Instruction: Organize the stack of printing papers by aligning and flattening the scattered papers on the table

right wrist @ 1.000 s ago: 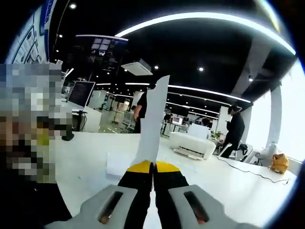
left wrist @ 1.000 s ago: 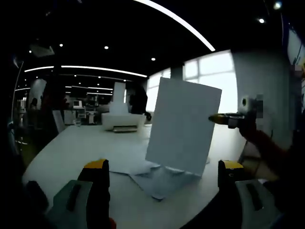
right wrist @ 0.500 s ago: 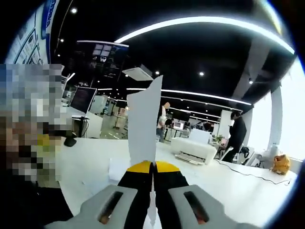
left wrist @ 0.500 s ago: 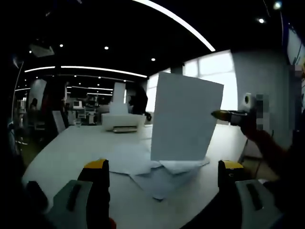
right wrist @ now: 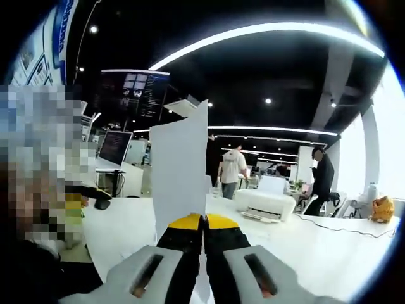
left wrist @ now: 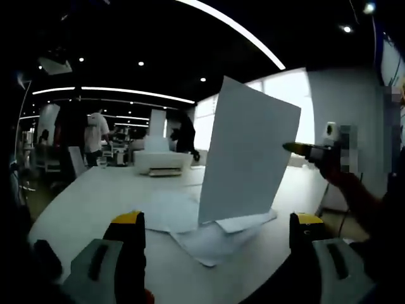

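Paper sheet (left wrist: 248, 155), plain white and flat, is held upright above the messy pile (left wrist: 209, 231) lying mid-table (left wrist: 76, 196), probably lifted clear so it can be squared onto the pile. The right gripper (right wrist: 203, 221) has its jaws clamped on the sheet's edge. The left gripper (left wrist: 215, 221) hangs back with jaws wide apart, a white printer (left wrist: 163, 161) sitting toward the table's far edge.

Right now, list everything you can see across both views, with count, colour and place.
Held sheet: one, white, upright above the table, pinched at its edge by the right tool.
Loose papers: several, white, scattered flat on the table under the held sheet.
Table: one, white, large.
Printer: one, white, far end of table.
Monitor: one, dark, on a desk behind.
People: at least two, standing in the background.
Ceiling light strips: several, white.
Left tool: one, yellow-tipped, open.
Right tool: one, yellow-tipped, shut on the sheet.
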{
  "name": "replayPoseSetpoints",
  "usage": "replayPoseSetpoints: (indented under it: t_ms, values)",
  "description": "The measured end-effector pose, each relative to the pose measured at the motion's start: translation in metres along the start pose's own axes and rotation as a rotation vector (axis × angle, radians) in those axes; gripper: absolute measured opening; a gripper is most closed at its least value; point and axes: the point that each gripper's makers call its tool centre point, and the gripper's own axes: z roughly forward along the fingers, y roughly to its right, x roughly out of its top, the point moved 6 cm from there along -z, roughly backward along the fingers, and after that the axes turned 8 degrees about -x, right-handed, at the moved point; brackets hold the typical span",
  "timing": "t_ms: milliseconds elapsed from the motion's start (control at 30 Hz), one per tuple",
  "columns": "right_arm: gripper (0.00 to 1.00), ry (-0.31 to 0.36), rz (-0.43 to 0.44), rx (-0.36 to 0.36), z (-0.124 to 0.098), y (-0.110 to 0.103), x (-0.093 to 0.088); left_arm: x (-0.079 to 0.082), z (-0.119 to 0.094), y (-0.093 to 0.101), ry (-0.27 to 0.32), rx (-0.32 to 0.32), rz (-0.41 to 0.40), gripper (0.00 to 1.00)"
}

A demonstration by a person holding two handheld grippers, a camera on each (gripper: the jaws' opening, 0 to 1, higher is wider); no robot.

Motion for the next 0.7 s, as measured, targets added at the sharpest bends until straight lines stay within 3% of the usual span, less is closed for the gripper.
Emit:
replayPoseSetpoints:
  t_ms: [300,700]
  values:
    - [0.00,0.045,0.078,0.068,-0.005,-0.004,0.011,0.004,0.001,0.004,0.017,-0.018,0.007,0.97]
    - [0.00,0.064,0.061,0.087,-0.007,-0.007,0.015,0.006,0.001,0.006,0.029,-0.025,0.006,0.97]
